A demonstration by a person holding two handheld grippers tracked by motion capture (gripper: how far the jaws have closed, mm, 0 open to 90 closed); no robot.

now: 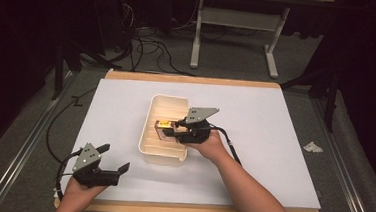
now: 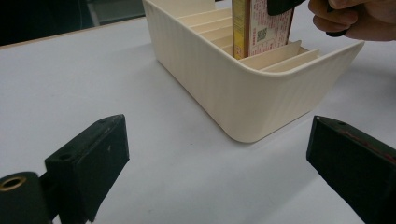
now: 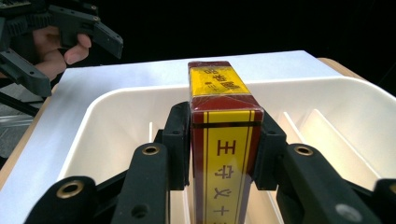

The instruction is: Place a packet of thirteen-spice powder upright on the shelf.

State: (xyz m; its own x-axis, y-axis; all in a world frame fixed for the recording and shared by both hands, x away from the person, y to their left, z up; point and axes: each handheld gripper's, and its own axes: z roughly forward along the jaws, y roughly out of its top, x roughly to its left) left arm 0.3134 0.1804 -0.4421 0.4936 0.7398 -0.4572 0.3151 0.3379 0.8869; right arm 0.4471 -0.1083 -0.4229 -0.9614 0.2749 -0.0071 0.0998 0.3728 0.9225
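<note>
While right gripper (image 3: 223, 154) clamps red-yellow box (image 3: 224, 140), it stands in cream slotted bin (image 1: 150, 133).

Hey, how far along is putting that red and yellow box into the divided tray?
Partly done: the right tongs grip the red and yellow box, its lower end already between the dividers of the cream tray. Left: release it. The left tongs wait open nearby.

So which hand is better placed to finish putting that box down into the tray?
The right. Its tongs are already shut on the box, holding it upright over the tray's slots. The left tongs sit open near the table's front edge, apart from the tray, gripping nothing.
</note>
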